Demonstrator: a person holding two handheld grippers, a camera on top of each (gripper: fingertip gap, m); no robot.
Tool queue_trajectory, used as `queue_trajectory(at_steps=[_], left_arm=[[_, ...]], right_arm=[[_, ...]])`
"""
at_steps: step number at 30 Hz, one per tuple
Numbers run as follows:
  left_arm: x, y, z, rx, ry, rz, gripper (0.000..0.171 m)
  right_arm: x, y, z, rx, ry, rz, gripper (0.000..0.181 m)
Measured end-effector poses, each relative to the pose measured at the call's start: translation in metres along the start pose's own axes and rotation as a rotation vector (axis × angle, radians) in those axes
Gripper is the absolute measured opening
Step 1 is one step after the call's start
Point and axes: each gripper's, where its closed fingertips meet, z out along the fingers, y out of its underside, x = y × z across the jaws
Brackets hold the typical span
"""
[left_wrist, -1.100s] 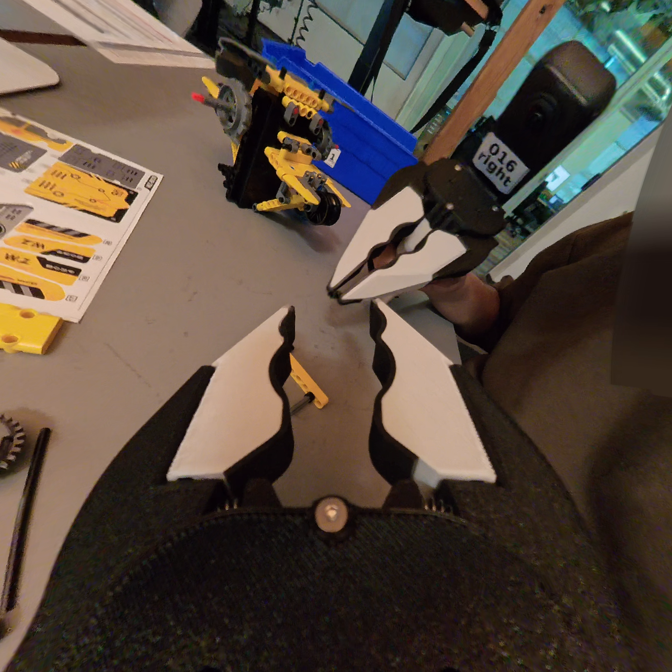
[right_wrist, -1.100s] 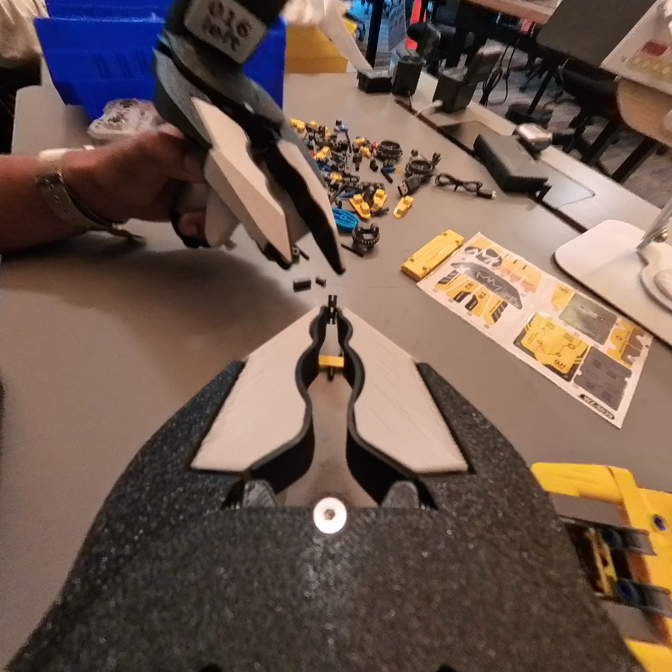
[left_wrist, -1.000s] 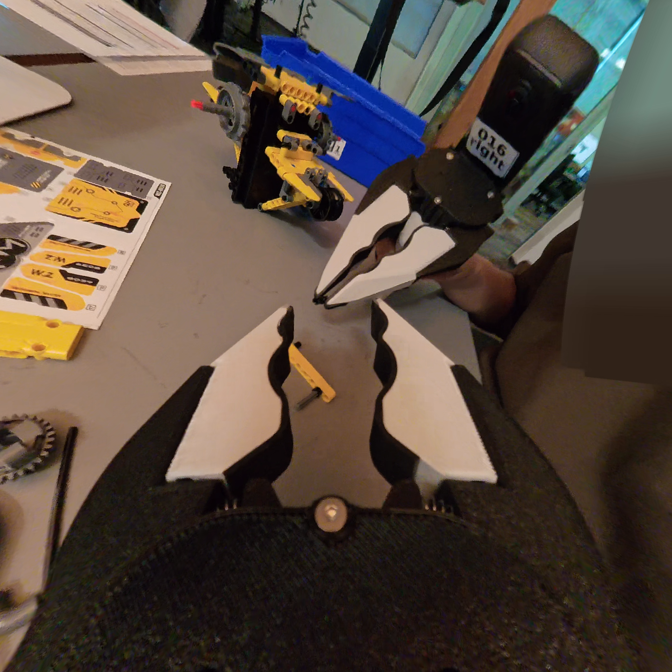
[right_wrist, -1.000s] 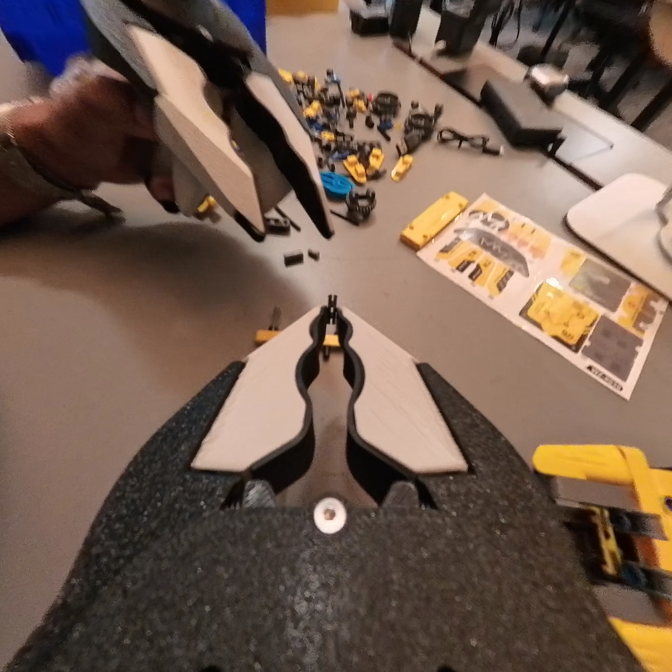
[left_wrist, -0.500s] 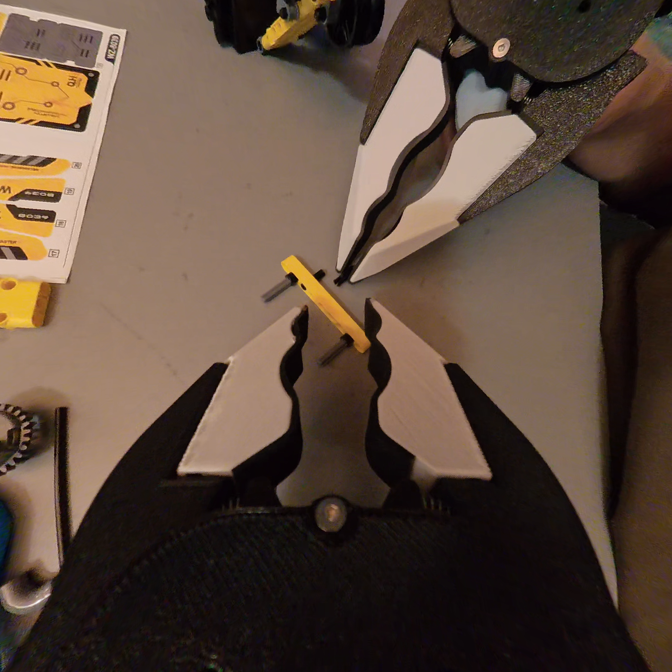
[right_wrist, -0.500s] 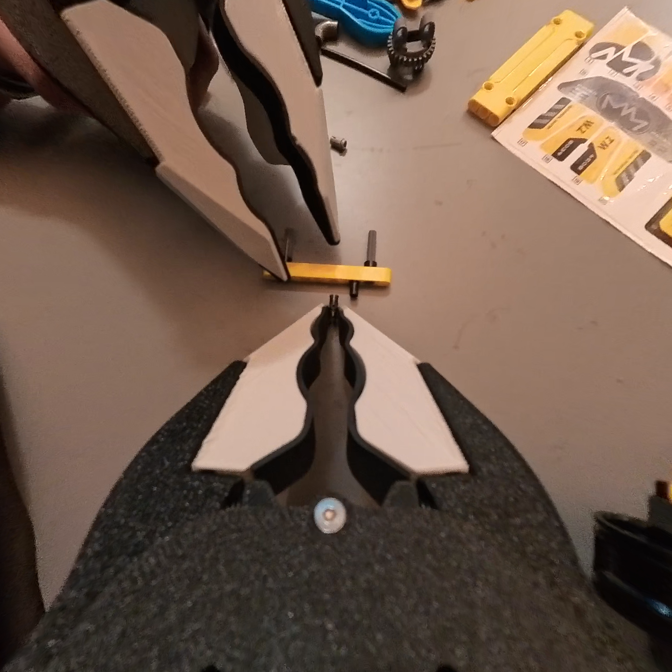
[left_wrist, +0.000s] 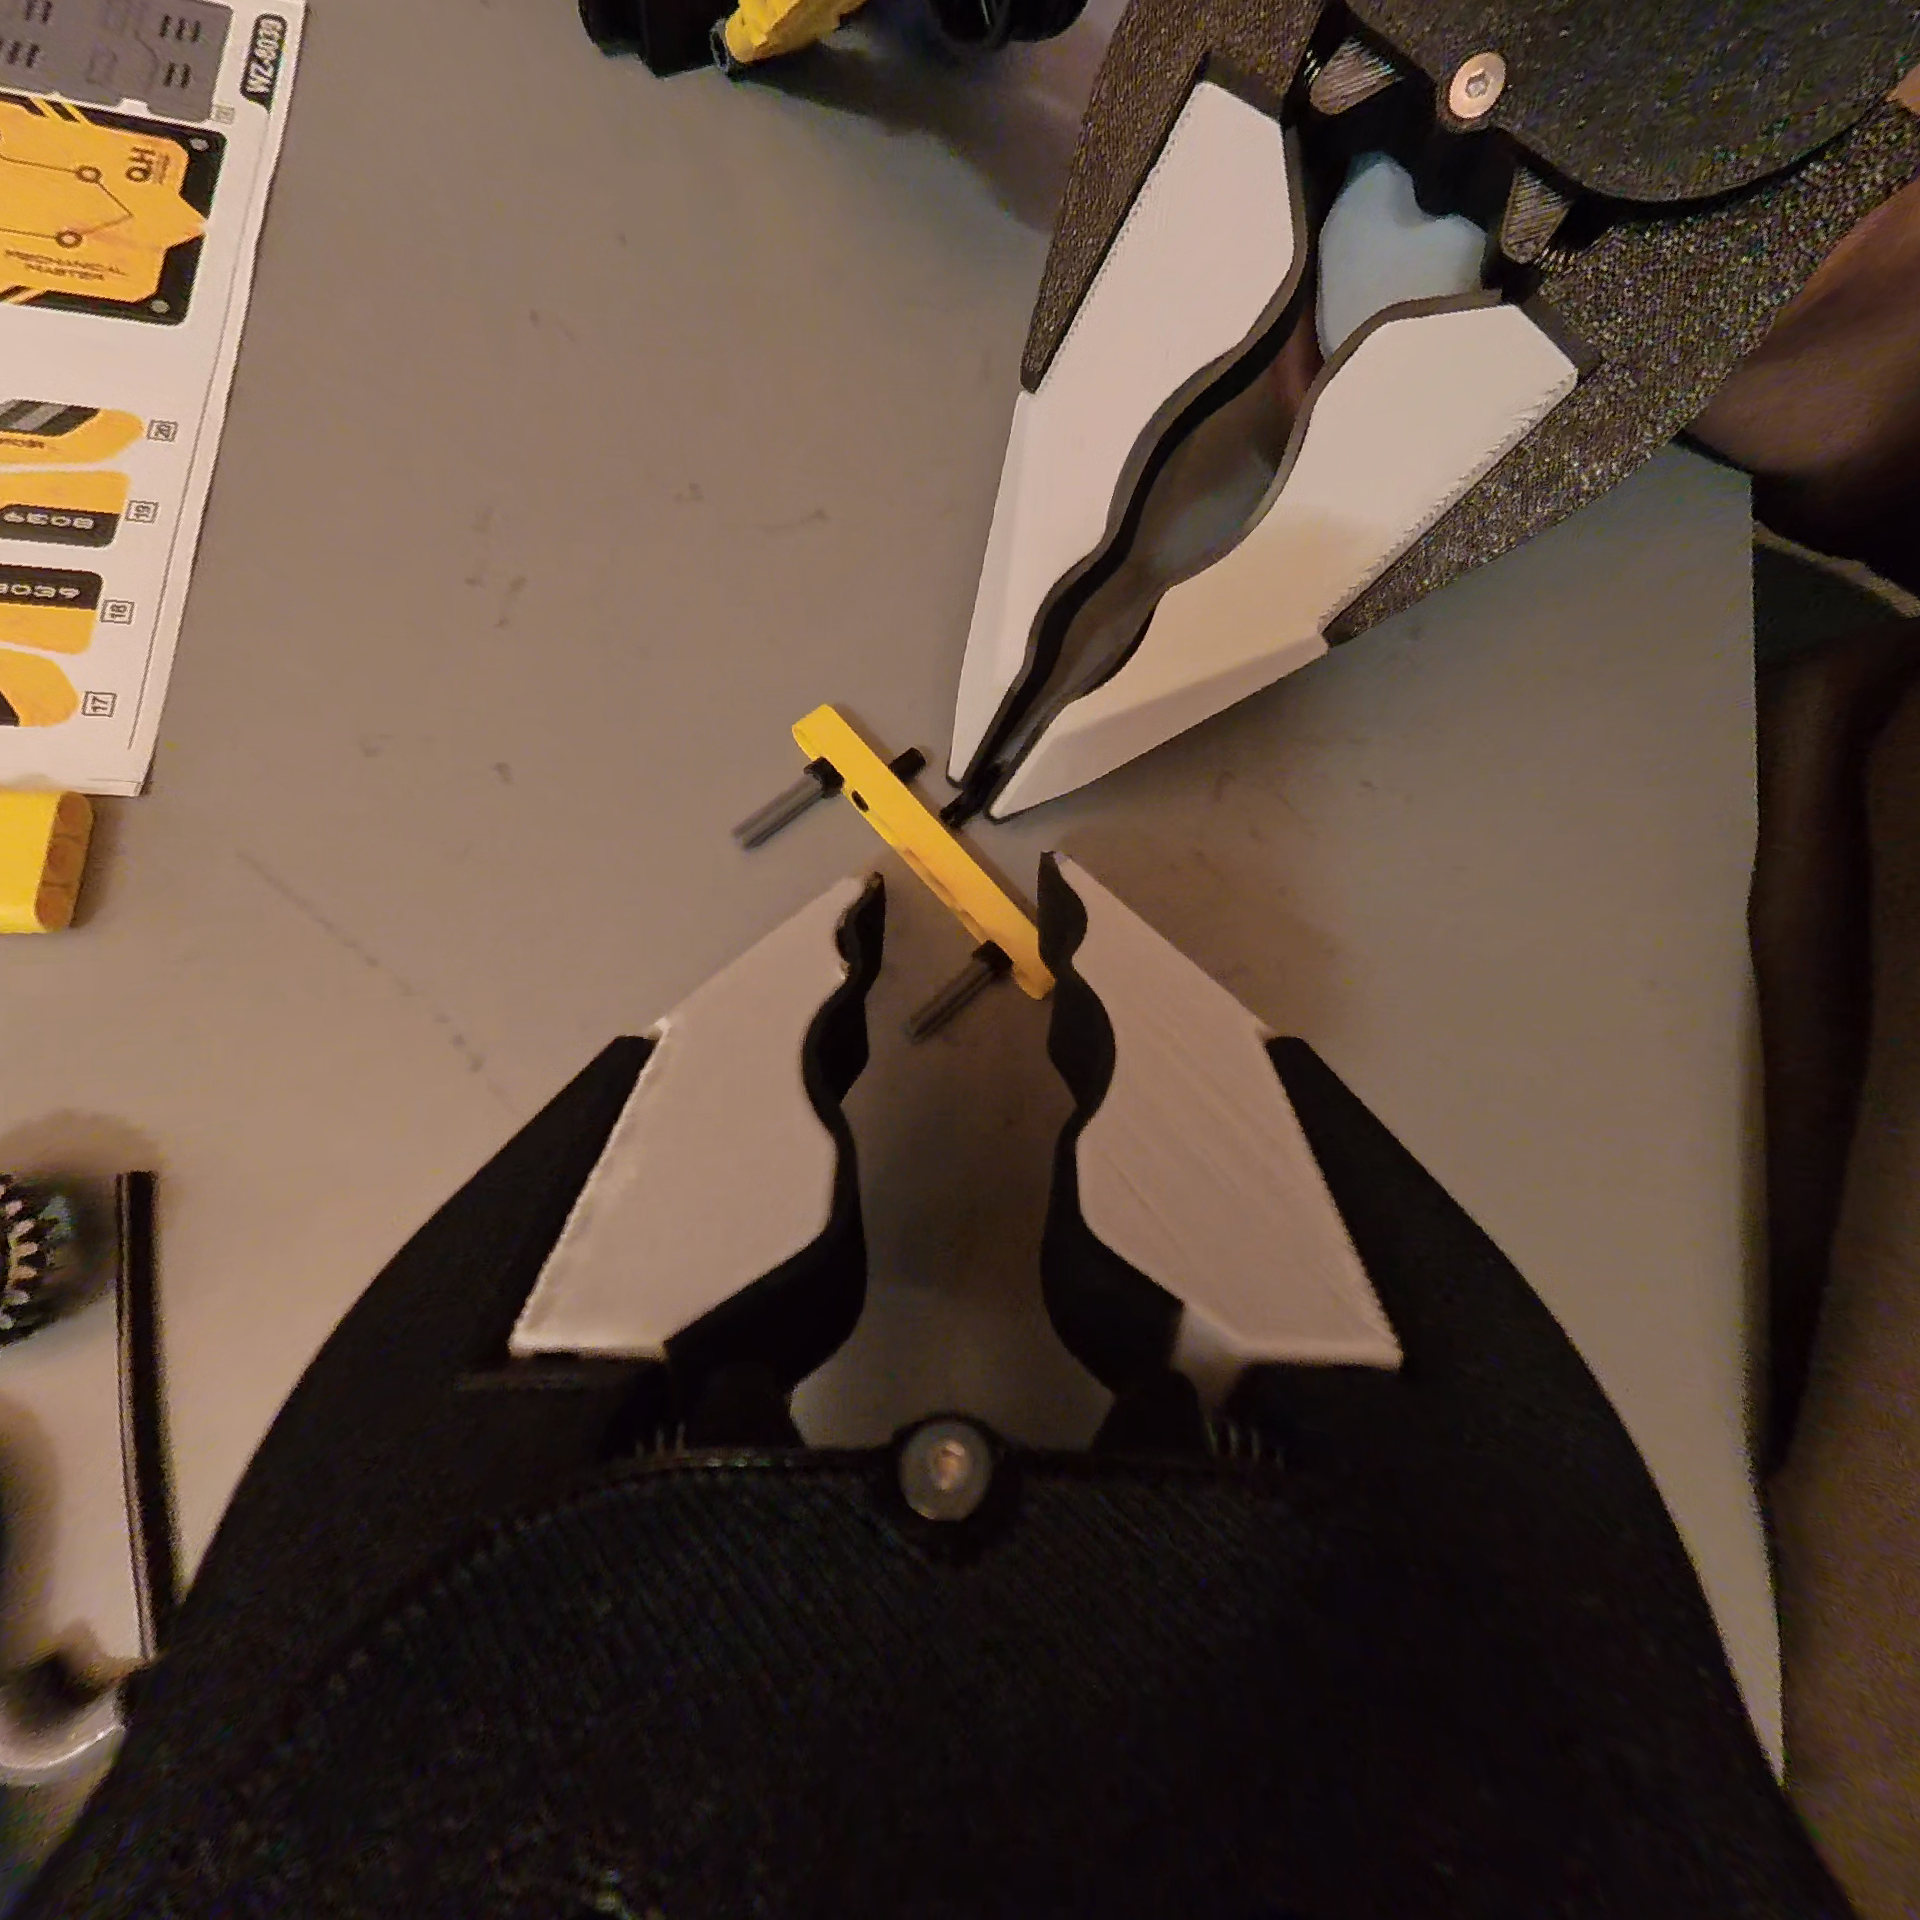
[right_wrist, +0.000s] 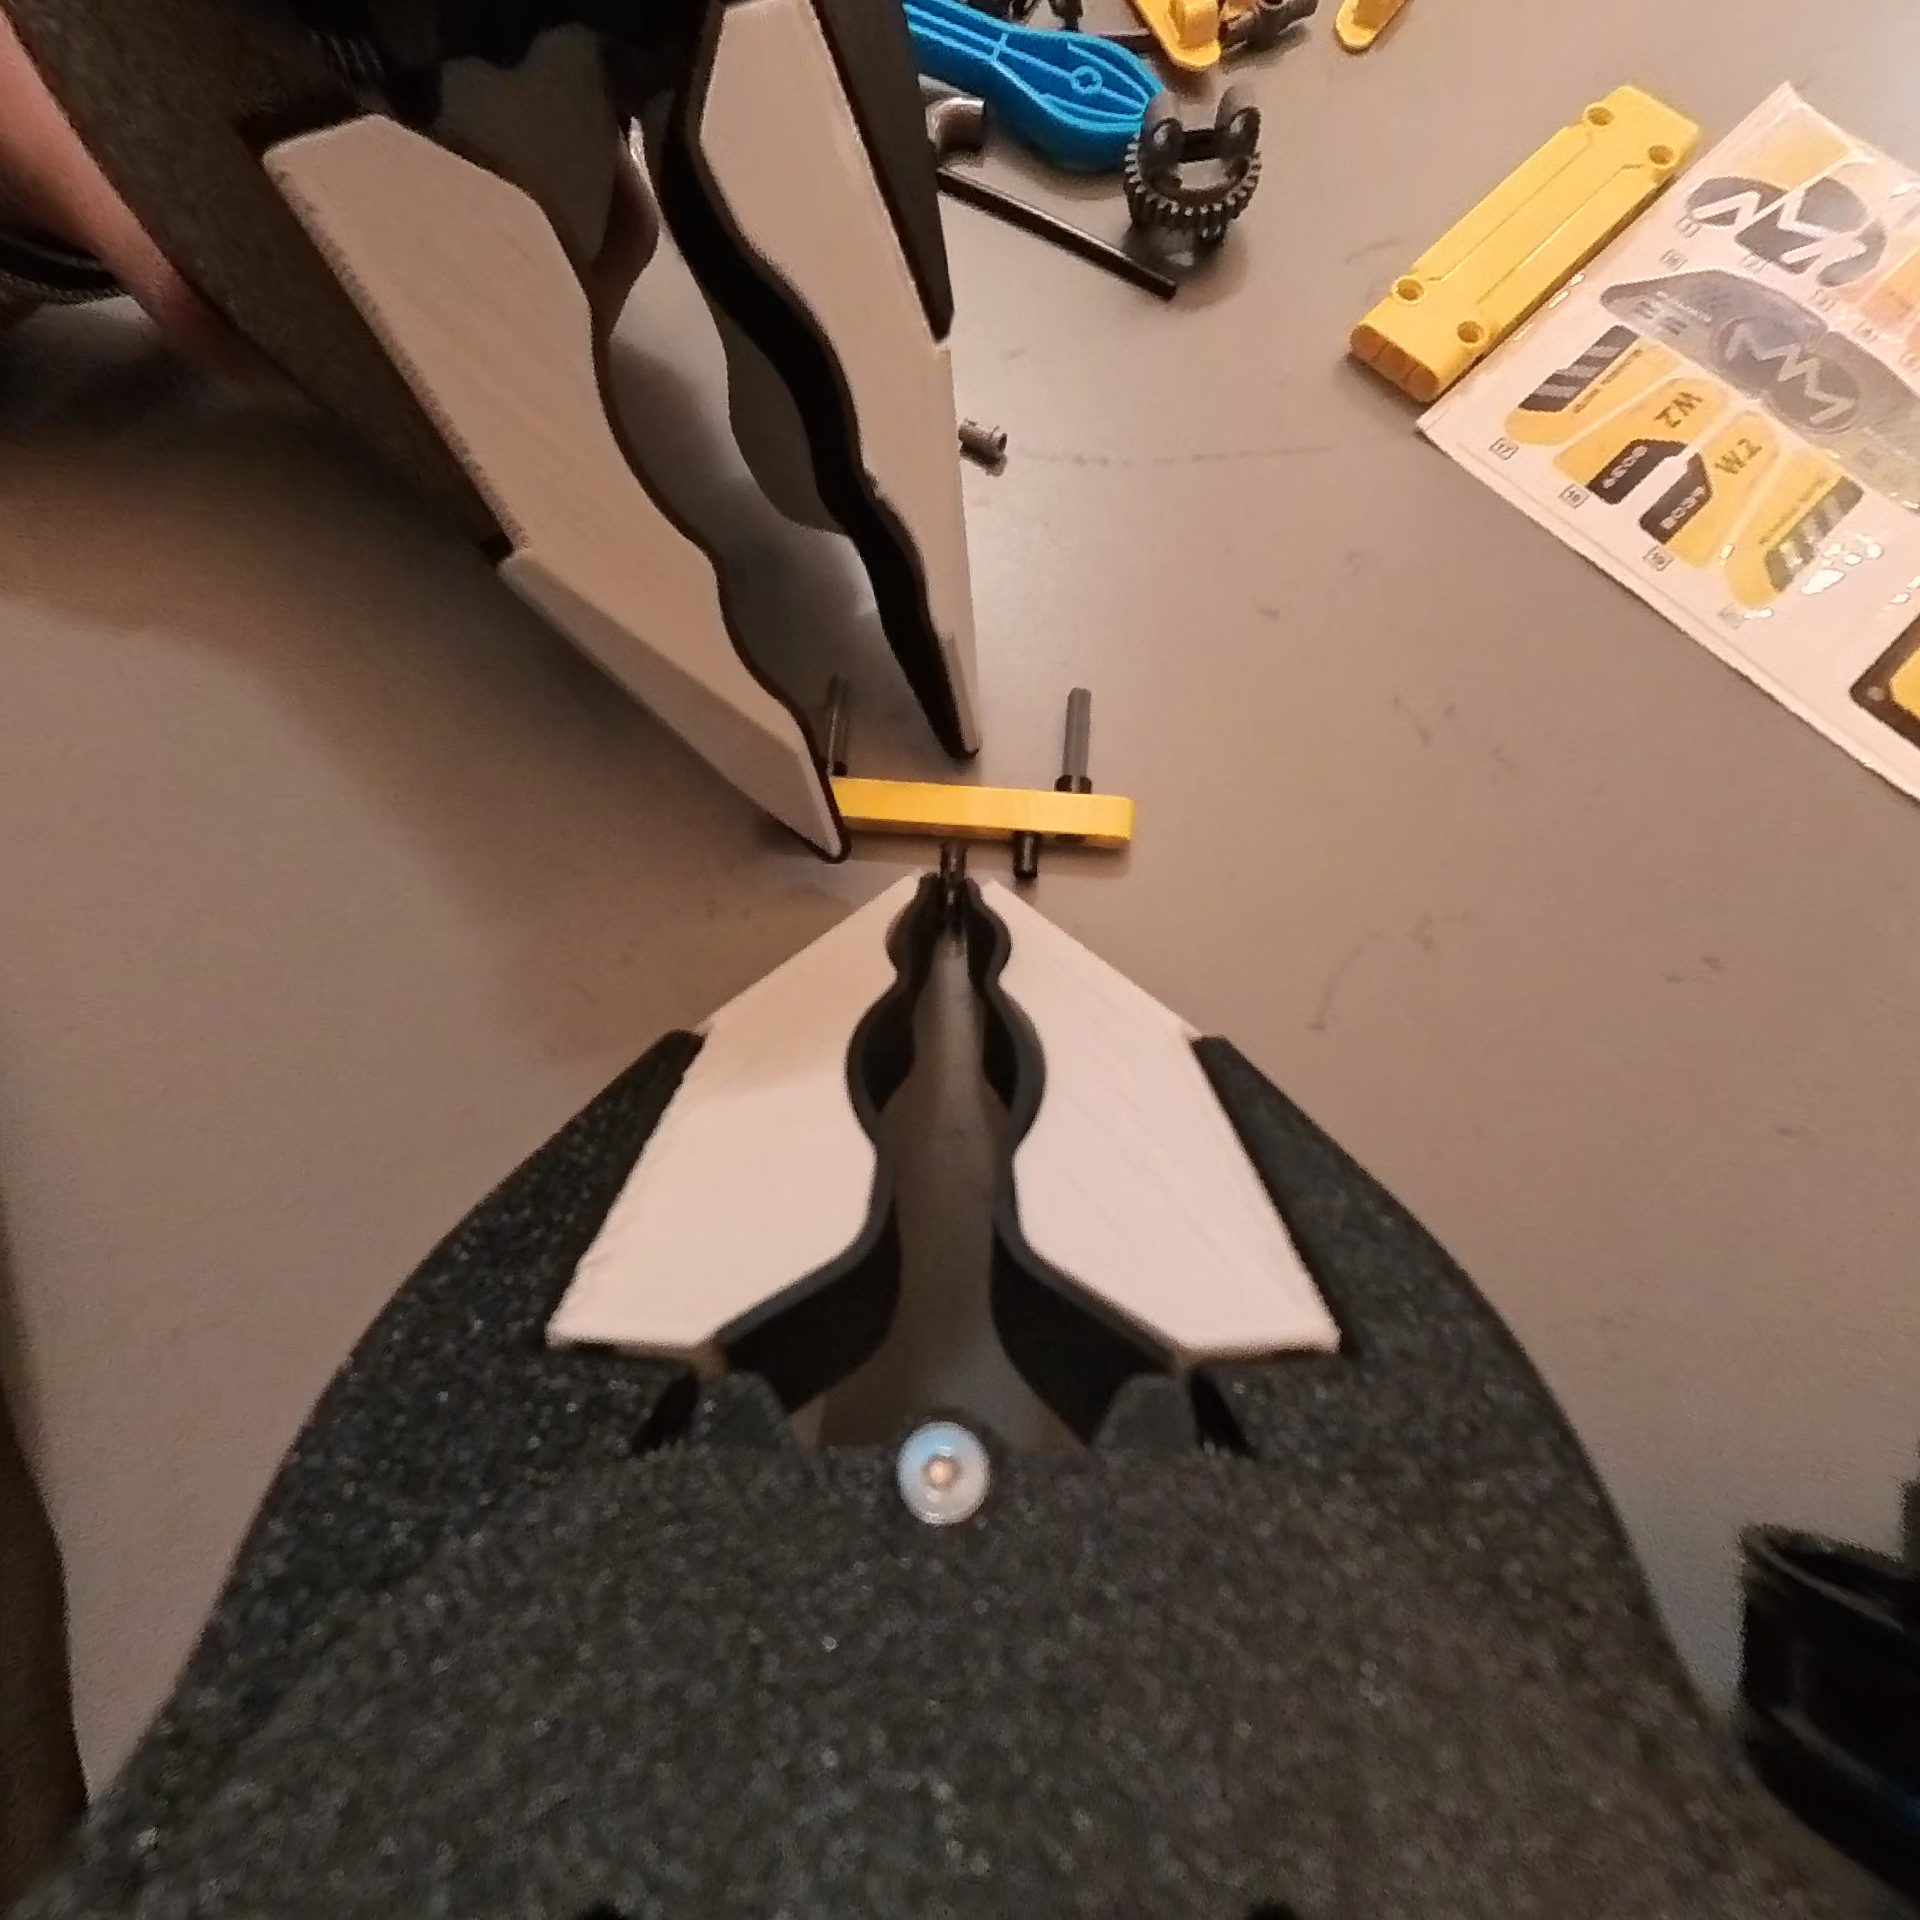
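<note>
1. Here the left gripper (left_wrist: 961, 894) stands spread, its tips straddling one end of the yellow beam (left_wrist: 920, 847), which lies on the grey table (left_wrist: 520, 623); one fingertip (left_wrist: 1055, 914) touches that end, seemingly to steady it.
2. The right gripper (right_wrist: 951, 883) is closed on a small black pin (right_wrist: 951, 868), held against the beam's side near its middle.
3. Two dark pins (right_wrist: 1073, 748) already pass through the beam.
4. At 2 o'clock in the right wrist view lie a sticker sheet (right_wrist: 1714, 395) and a yellow panel (right_wrist: 1527, 249); at 12 o'clock a gear (right_wrist: 1195, 187) and a blue tool (right_wrist: 1039, 78), all well apart.
</note>
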Motion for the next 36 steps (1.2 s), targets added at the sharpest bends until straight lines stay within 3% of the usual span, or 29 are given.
queue_trajectory(at_steps=[17,36], left_arm=[[0.0008,0.0003,0.0031,-0.006,-0.006,-0.017,0.011],[0.0007,-0.0014,0.0056,-0.001,-0.034,0.026,0.008]], right_arm=[[-0.0004,-0.0025,0.0032,0.016,-0.001,-0.001,0.004],[-0.002,-0.0026,0.0038,0.014,-0.031,-0.161,0.003]])
